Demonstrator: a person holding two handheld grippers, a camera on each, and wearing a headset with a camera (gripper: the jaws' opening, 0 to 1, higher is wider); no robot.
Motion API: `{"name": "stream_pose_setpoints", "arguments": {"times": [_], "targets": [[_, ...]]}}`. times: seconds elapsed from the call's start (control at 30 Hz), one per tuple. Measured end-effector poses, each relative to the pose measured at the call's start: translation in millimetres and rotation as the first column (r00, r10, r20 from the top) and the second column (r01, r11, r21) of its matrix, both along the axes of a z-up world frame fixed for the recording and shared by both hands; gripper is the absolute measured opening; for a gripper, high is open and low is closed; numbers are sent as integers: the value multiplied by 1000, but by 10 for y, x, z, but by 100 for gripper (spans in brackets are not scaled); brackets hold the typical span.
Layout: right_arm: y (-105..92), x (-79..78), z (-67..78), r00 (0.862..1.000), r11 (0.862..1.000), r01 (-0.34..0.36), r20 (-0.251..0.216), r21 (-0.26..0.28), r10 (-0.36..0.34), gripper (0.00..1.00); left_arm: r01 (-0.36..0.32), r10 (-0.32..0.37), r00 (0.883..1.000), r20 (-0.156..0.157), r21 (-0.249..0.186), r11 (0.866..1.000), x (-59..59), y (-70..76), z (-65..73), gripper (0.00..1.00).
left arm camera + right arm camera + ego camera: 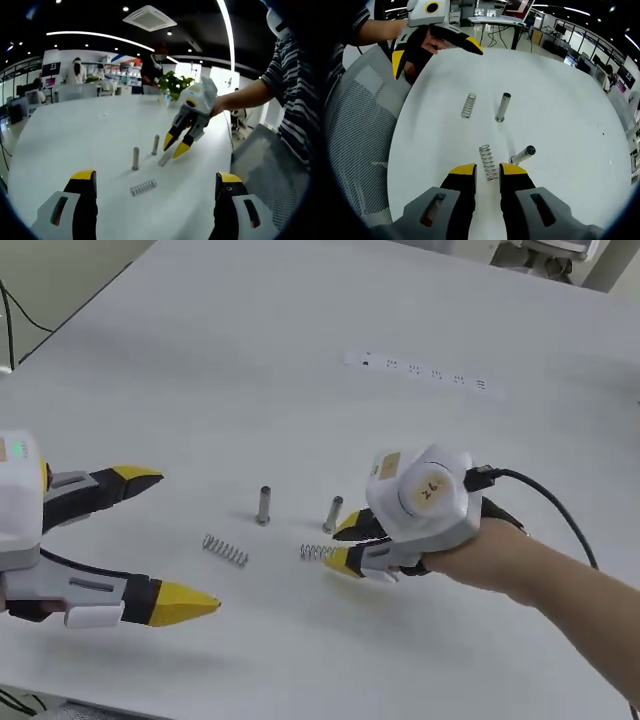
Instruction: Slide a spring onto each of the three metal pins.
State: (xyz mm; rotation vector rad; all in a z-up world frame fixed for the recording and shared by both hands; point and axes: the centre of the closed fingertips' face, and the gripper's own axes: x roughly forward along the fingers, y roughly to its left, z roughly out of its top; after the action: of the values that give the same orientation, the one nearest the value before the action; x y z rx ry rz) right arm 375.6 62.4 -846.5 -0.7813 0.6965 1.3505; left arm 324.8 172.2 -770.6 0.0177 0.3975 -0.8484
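1. My right gripper (488,171): jaws drawn narrow, straddling the near end of a short coiled steel-wire spring (488,161). I cannot tell whether the pads bite it.
2. That spring lies flat on the white bench (300,360), toward its near edge. Its long axis runs straight ahead along my jaws.
3. Leaning grey metal pin (521,155): just beside my right jaw tip, right of the spring. I judge it the closest post to thread.
4. Upright grey metal pin (502,107): farther on, with a second coiled spring (466,105) lying flat near it.
5. My left gripper (185,540): jaws spread wide, holding nothing, over the near edge and well apart from both pins.
6. Room: bare bench toward the far edge.
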Motion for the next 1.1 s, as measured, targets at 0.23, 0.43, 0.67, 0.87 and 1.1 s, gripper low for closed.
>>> {"name": "stream_pose_setpoints", "arguments": {"times": [0.23,0.43,0.67,0.87,1.1], "targets": [[-28,15,-120,1000,999,-12,-19,-37,11,15,-8,8,1000,-2,-4,1000,-9,24,4,95],[-55,-3,-170,999,998,-25,-31,-56,24,11,-20,20,1000,-7,-8,1000,-23,56,3,95],[-48,-3,-136,999,999,-16,-30,-41,15,8,-7,7,1000,-11,0,1000,-56,23,9,94],[-60,-39,-17,1000,1000,-18,-23,-20,17,8,9,-9,1000,-9,0,1000,-59,-27,37,93],[-124,-102,142,999,999,-38,2,-11,38,8,42,-42,999,-9,-3,999,-87,-133,49,90]]}}
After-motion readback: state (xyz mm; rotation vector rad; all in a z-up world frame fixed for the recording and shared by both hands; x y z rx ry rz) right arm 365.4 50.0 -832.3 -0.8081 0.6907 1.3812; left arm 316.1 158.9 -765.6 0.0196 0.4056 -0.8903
